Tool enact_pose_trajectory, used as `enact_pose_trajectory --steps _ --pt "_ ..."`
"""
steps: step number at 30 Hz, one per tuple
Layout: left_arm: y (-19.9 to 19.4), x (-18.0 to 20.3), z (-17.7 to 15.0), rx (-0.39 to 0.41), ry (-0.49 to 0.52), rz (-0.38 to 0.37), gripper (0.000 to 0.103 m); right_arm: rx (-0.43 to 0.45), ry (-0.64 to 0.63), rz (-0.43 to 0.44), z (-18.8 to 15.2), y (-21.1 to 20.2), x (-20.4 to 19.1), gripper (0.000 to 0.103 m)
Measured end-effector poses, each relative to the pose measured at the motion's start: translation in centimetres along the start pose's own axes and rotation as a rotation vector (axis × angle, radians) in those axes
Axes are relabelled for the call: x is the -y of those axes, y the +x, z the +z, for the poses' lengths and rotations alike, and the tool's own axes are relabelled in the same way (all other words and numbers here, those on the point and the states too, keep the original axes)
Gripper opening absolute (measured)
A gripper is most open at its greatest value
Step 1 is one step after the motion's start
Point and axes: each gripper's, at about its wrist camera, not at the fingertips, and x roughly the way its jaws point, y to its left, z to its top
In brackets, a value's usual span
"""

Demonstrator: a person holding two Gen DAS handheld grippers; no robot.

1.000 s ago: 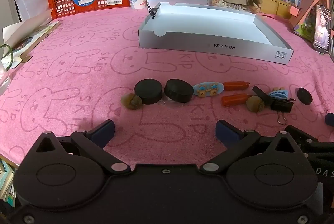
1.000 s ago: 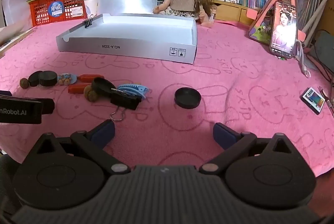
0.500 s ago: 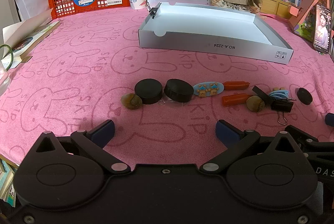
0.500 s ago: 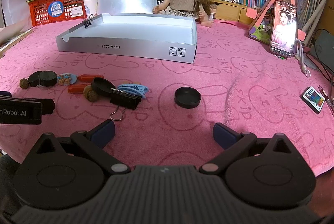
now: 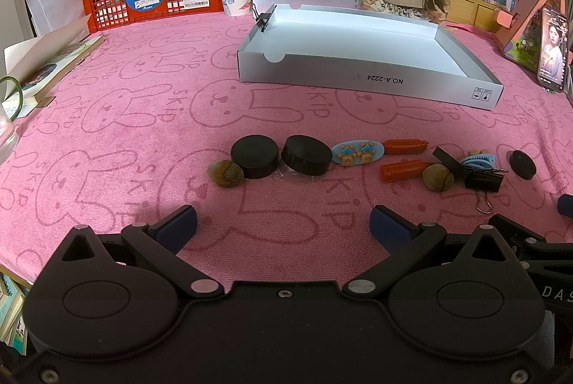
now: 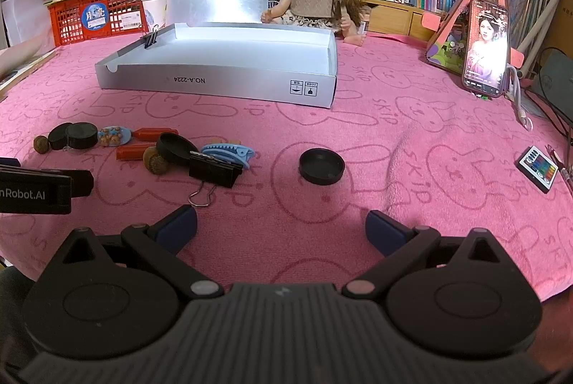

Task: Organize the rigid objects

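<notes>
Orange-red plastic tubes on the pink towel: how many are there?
2. One orange-red plastic tube lies just right of the blue oval bear clip; the other lies nearer the camera, beside a brown nut. More may be hidden.

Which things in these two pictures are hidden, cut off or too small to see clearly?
- Left wrist view: right gripper cut off by the right edge; only one blue fingertip shows.
- Right wrist view: left gripper cut off by the left edge.
- Right wrist view: black cap partly covered by the binder clip.
- Both views: box inside near floor hidden by its front wall.
</notes>
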Motion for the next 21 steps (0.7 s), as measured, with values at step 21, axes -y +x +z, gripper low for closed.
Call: enact_pose_trajectory --steps 21 --pt "0.35 0.25 0.03 0.001 0.001 -0.001 0.103 0.007 0.001 0.017 -0.13 0.00 0.19 0.103"
